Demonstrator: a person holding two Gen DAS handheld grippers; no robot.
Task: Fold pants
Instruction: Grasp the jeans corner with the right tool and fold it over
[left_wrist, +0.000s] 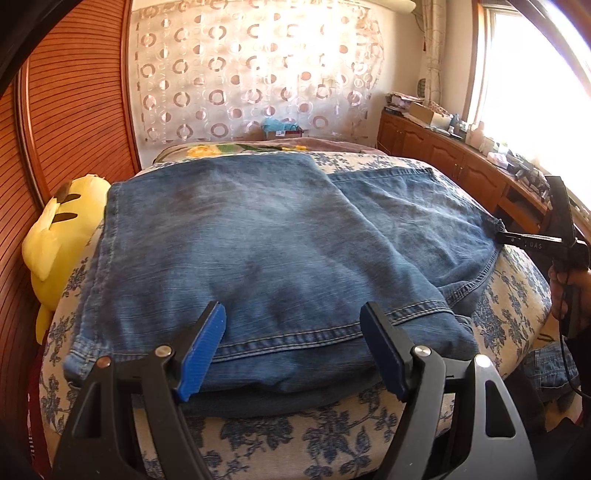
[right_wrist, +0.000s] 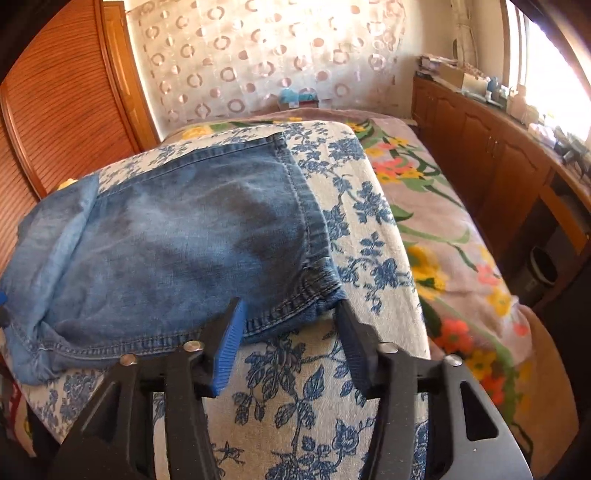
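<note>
- Spread wide, the jaws of the left gripper (left_wrist: 293, 347) stand in the left wrist view with nothing pinched; the near folded edge of the jeans (left_wrist: 258, 251) lies between and just below the blue pads (left_wrist: 205, 350).
- Beyond the jaws, the jeans cover most of a blue-flowered bedspread (left_wrist: 314, 435); their long axis runs from left of the jaws across to the far right.
- Left of the jaws, a yellow plush toy (left_wrist: 55, 236) sits beside the slatted wooden wardrobe (left_wrist: 70, 110); ahead hangs a ring-patterned curtain (left_wrist: 255, 70), and to the right a wooden cabinet (left_wrist: 443, 155) runs under a bright window (left_wrist: 532, 81).
- At the far right, the right gripper (left_wrist: 498, 234), held in a hand (left_wrist: 561, 291), reaches to the jeans' corner.
- In the right wrist view, the right gripper (right_wrist: 291, 325) has its jaws apart, with the stitched corner of the jeans (right_wrist: 177, 251) lying between their tips; the pads do not press it.
- From that corner the denim stretches ahead and to the left of the jaws.
- Right of the jaws lies a flowered blanket (right_wrist: 443, 236).
</note>
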